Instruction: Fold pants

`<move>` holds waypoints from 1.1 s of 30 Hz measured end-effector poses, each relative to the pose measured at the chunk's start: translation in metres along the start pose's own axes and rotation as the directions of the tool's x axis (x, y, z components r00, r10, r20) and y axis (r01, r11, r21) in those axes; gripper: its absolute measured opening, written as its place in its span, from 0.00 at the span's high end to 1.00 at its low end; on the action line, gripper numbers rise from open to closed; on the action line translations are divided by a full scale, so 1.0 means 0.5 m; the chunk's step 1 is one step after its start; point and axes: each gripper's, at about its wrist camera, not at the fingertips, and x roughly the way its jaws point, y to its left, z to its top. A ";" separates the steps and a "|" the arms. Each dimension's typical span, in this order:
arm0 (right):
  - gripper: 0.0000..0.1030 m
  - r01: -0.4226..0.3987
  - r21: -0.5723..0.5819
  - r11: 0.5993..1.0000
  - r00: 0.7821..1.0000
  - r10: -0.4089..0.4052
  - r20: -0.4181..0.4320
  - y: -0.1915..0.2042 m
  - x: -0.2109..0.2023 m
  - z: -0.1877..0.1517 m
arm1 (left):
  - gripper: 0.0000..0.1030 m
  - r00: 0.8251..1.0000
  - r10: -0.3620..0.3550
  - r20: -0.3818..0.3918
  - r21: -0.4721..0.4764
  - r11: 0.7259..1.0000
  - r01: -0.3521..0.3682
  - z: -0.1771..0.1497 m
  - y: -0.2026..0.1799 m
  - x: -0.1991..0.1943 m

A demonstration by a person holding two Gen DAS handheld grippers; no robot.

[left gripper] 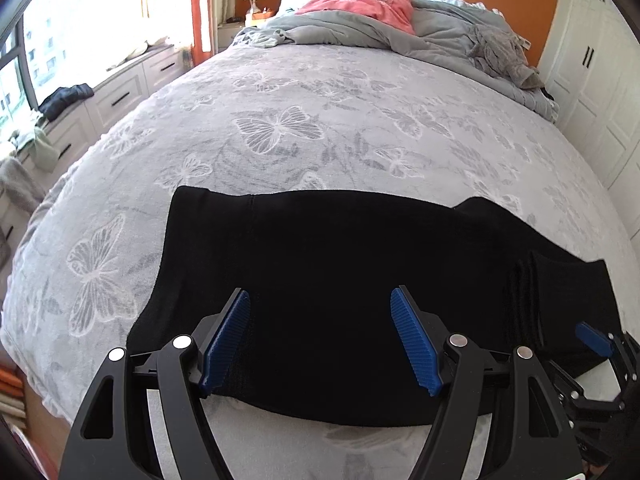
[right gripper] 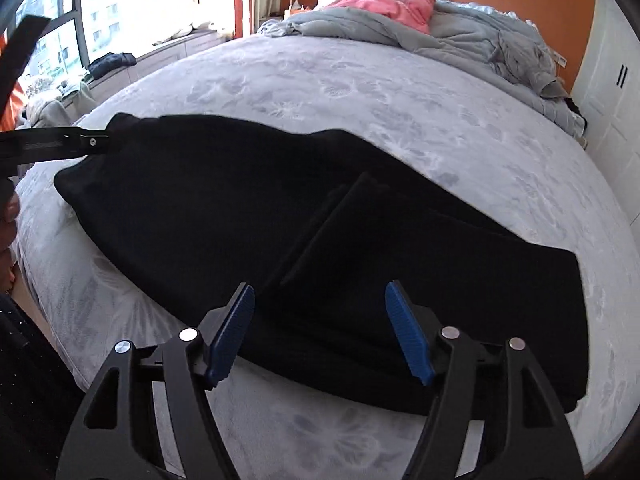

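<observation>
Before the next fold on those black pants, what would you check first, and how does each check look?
1. Pants lie flat on the bedspread: ok, spread sideways across it.
2. One end already folded over: ok, a doubled layer lies on top in the right wrist view.
3. Left gripper free: ok, jaws stand wide apart with only flat cloth beyond them, nothing pinched.
4. Right gripper free: ok, jaws apart, nothing between the pads.
5. Far edge free of wrinkles: cannot tell, the cloth is too dark.
6. Room to fold: ok, the crumpled duvet and pink pillow lie far up the bed.
</observation>
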 end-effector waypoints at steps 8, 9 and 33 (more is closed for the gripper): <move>0.90 -0.077 0.221 0.972 0.997 0.074 0.021 -0.070 0.015 0.025 | 0.28 0.999 0.047 -0.001 0.110 0.993 -0.047 -0.028 -0.027 -0.007; 0.90 -0.090 0.245 0.965 0.995 0.078 0.057 -0.079 -0.009 0.036 | 0.28 0.999 0.043 -0.004 0.114 0.993 -0.043 -0.029 -0.026 -0.007; 0.31 0.174 0.236 0.956 0.970 -0.208 0.127 -0.276 -0.154 0.051 | 0.28 0.945 -0.325 0.040 -0.663 0.699 0.268 -0.078 0.304 0.018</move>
